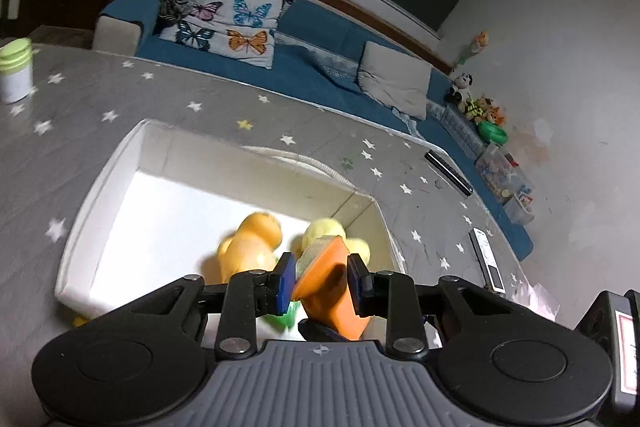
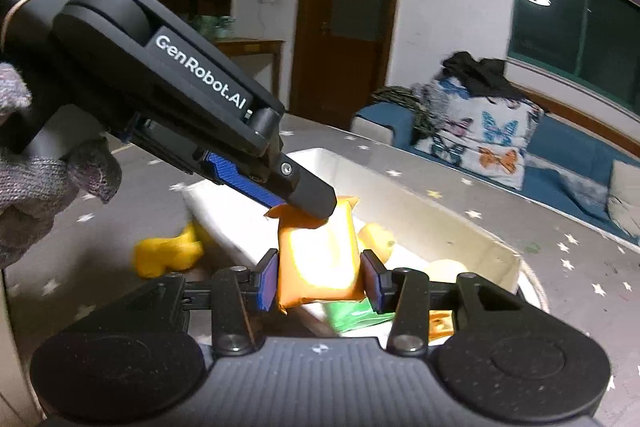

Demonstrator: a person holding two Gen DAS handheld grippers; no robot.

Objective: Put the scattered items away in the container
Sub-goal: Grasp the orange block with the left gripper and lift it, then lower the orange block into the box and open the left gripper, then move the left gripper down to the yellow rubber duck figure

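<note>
We have the orange packet (image 2: 318,263) gripped from two ends at once: the right gripper (image 2: 320,283) pinches its lower body between both blue pads, and the left gripper (image 1: 322,281) clamps the sealed top edge, seen from the right wrist as a black finger biting down just above our own jaws. The packet hangs over the near end of the white container (image 1: 120,163), which opens ahead of and below both claws.

To finish this step well, we judge that one claw should let go before the other moves, or the soft packet will be pulled or torn between them; the one left holding should then lower it ahead, past the rim, and release low over the bare white floor to the left of the left claw.

The left wrist view shows the inside: an orange plush (image 1: 250,241) and a yellow plush (image 1: 324,231) just beyond its fingertips, and a green item (image 1: 286,319) beneath them. The right wrist view alone shows a yellow toy (image 2: 168,253) lying outside the container on the table (image 2: 460,179), to the left of the right claw, not yet tidied, and the gloved hand (image 2: 36,183) holding the left gripper
</note>
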